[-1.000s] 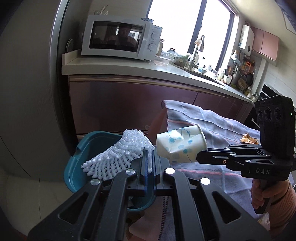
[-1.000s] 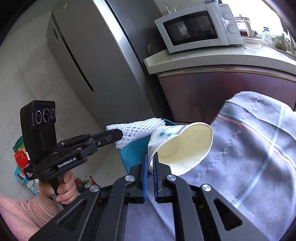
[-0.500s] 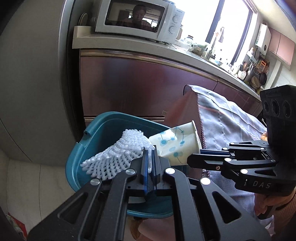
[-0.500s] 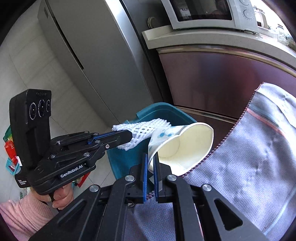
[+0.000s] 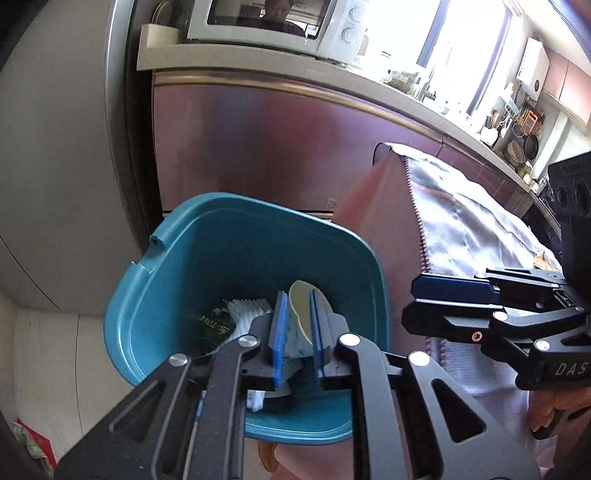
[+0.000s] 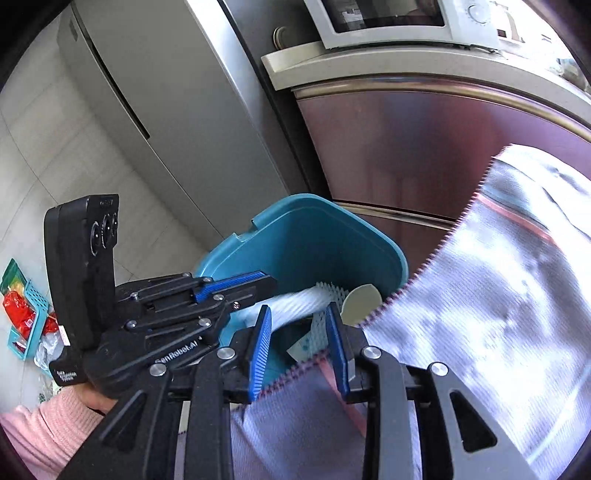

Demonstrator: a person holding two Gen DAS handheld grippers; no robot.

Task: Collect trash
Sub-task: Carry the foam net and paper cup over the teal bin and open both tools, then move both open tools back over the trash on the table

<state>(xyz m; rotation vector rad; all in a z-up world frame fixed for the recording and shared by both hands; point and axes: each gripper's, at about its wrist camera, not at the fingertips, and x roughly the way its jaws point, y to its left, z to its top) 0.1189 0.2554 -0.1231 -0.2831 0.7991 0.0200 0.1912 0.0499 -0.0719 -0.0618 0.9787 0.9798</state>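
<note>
A teal bin (image 5: 236, 258) stands on the floor by the table edge; it also shows in the right wrist view (image 6: 317, 240). Inside it lie a white foam net (image 5: 243, 314) and a paper cup (image 5: 306, 314); both also show in the right wrist view, the net (image 6: 295, 299) blurred and the cup (image 6: 362, 299) beside it. My left gripper (image 5: 297, 328) is open and empty above the bin. My right gripper (image 6: 299, 343) is open and empty over the bin's near rim; it also shows in the left wrist view (image 5: 454, 302).
A grey cloth covers the table (image 6: 498, 295) right of the bin. A brown wrapper (image 5: 541, 262) lies on it farther back. A steel fridge (image 6: 177, 110) and a counter with a microwave (image 5: 277, 26) stand behind. Packets and a small basket (image 6: 26, 306) lie on the floor.
Both grippers moved over the bin and opened. The foam net dropped from the left gripper and the paper cup from the right gripper into the bin.
</note>
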